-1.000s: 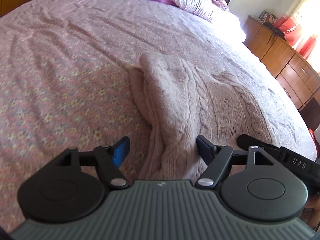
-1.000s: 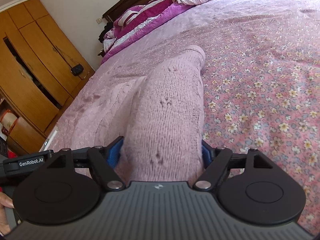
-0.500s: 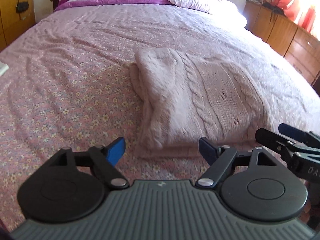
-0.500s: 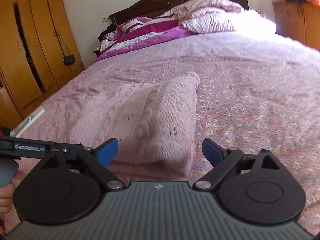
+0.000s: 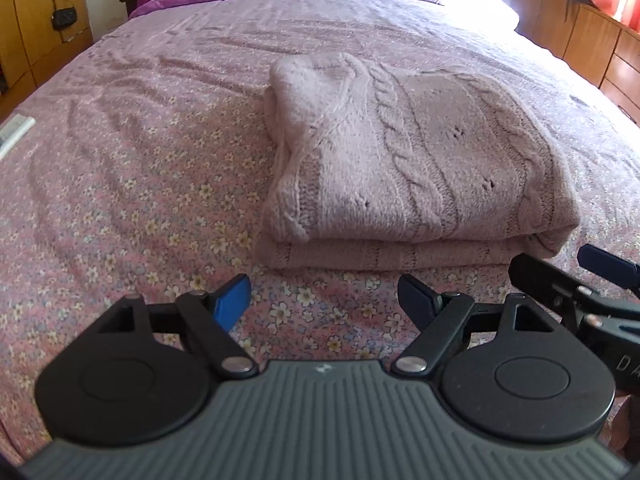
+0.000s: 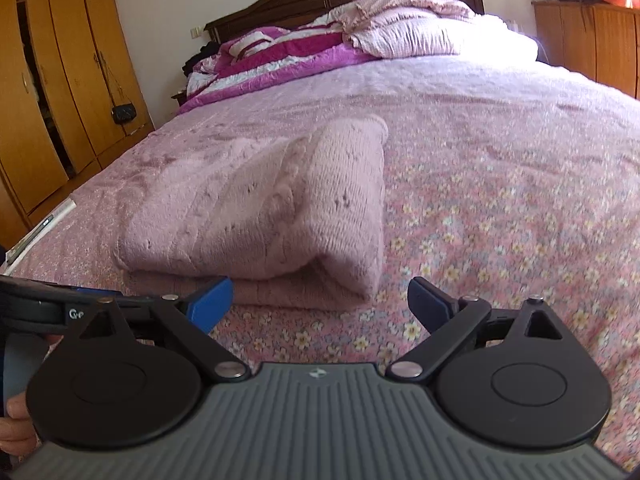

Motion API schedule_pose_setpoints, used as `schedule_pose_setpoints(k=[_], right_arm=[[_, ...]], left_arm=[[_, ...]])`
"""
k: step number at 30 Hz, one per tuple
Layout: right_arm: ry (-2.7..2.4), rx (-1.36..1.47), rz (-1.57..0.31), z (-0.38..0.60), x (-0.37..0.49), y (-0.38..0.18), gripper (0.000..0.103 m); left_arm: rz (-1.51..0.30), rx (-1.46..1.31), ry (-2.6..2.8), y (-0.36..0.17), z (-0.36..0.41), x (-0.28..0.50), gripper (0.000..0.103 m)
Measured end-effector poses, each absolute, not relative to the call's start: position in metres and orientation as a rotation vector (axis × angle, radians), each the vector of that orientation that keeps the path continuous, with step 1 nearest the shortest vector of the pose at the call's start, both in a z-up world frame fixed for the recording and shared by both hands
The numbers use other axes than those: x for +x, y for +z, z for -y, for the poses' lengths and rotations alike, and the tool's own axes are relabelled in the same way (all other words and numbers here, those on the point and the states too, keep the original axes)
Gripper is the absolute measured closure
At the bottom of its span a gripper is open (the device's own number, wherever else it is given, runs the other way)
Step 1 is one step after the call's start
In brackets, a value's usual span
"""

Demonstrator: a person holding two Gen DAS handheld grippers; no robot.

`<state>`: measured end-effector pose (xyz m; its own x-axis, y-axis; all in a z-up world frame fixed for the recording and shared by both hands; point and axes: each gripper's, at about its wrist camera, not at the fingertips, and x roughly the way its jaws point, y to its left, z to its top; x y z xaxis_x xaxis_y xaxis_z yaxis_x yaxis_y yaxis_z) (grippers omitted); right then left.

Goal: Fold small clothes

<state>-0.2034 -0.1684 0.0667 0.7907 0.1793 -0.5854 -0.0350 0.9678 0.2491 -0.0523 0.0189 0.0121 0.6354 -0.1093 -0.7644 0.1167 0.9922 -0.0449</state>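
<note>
A pink cable-knit sweater lies folded in layers on the floral bedspread. It also shows in the right wrist view. My left gripper is open and empty, a little short of the sweater's near edge. My right gripper is open and empty, also just short of the near edge. The right gripper's fingers show at the right edge of the left wrist view.
Pillows and a purple quilt are piled at the headboard. A wooden wardrobe stands left of the bed and wooden drawers stand right. A white object lies at the bed's left edge.
Both grippers have let go of the sweater and pulled back towards the near edge of the bed. The sweater now rests folded on the bed.
</note>
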Motion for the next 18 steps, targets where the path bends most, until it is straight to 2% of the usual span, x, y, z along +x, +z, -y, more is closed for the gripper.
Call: schedule_pose_setpoints(k=[18], right_arm=[[0.138, 0.224, -0.670, 0.1599, -0.2022, 0.0586, 0.005]], left_arm=[[-0.890, 0.008, -0.124, 0.0077, -0.0173, -0.0544, 0.021]])
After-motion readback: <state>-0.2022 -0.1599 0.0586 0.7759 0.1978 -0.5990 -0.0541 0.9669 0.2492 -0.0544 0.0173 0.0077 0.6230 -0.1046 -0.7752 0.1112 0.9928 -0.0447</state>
